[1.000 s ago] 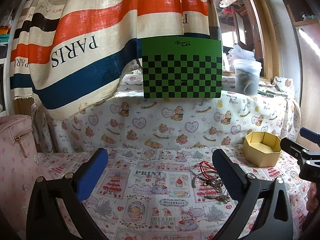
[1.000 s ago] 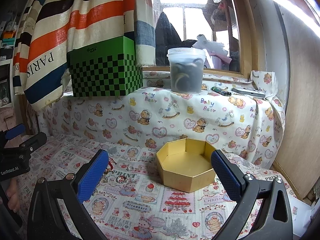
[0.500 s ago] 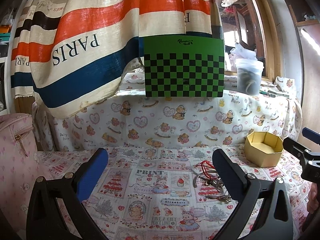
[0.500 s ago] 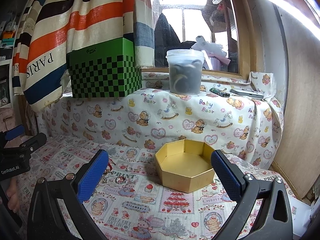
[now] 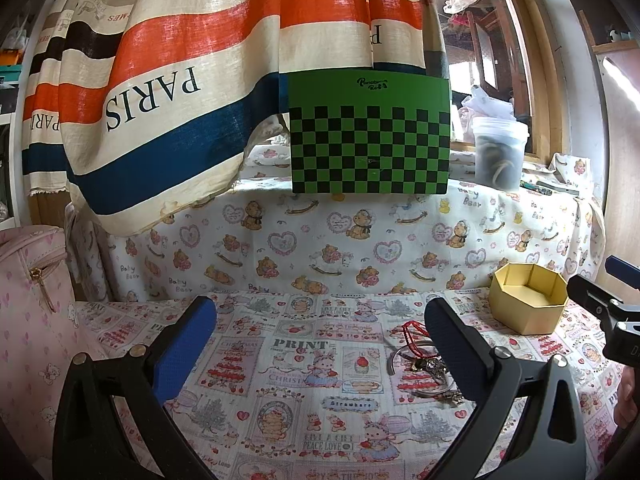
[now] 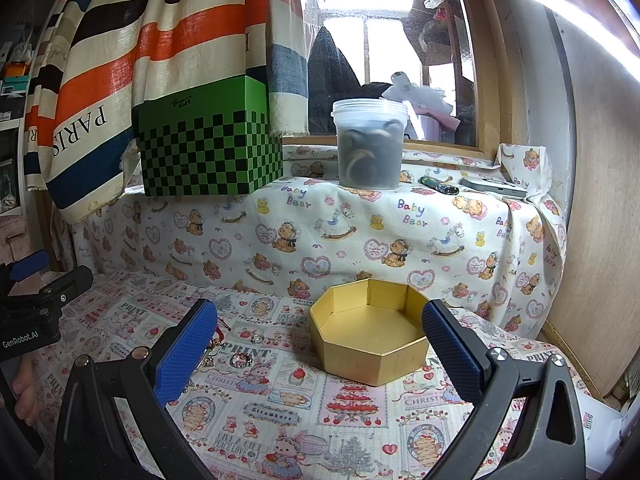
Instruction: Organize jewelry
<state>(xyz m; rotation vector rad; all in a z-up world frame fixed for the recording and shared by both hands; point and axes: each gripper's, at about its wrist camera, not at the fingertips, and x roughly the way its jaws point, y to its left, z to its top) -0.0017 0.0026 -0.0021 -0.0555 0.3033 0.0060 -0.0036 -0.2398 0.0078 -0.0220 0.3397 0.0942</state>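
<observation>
A small pile of jewelry, with a red cord, metal bangles and charms, lies on the printed cloth, partly behind the right finger of my left gripper. That gripper is open and empty above the cloth. An open, empty gold hexagonal box stands to the right of the pile. In the right wrist view the box sits just ahead between the fingers of my open, empty right gripper, and a ring and other pieces of the jewelry lie left of the box, partly hidden by my left finger.
A raised ledge under teddy-bear cloth carries a green checkered box, a lidded plastic tub, a lighter and a phone. A striped curtain hangs behind. A pink bag stands at left. A wooden panel borders the right.
Both views have drawn back slightly from the scene; the gold box and jewelry pile look a little farther away. Both grippers stay open and empty.
</observation>
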